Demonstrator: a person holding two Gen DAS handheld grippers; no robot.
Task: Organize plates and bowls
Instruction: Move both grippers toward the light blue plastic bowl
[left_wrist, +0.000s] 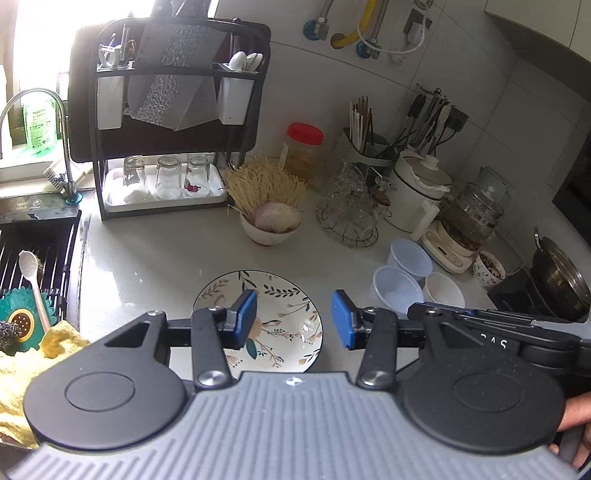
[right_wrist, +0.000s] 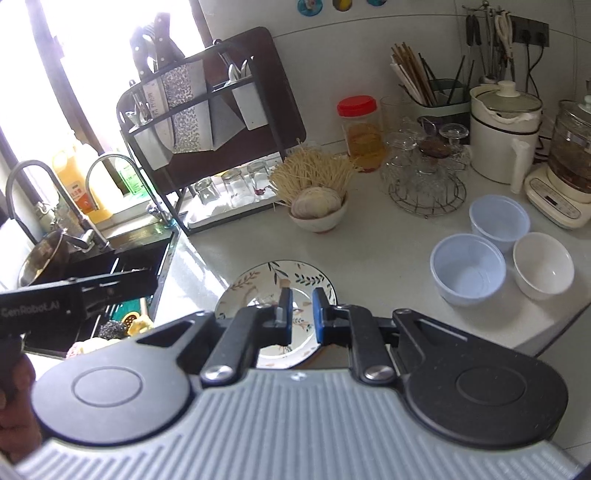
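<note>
The floral plate lies flat on the counter, just under the left gripper, whose jaws stand wide. The right gripper is narrow, holding nothing. The plate looks glazed, stiff, breakable and slippery; I would take it by the rim.

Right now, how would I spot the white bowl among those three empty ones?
Find the cream electric cooker on the counter's right. Three empty bowls cluster before it; the white bowl sits rightmost, nearest the edge. Its neighbours are pale blue plastic bowls; it alone is glossy white.
</note>
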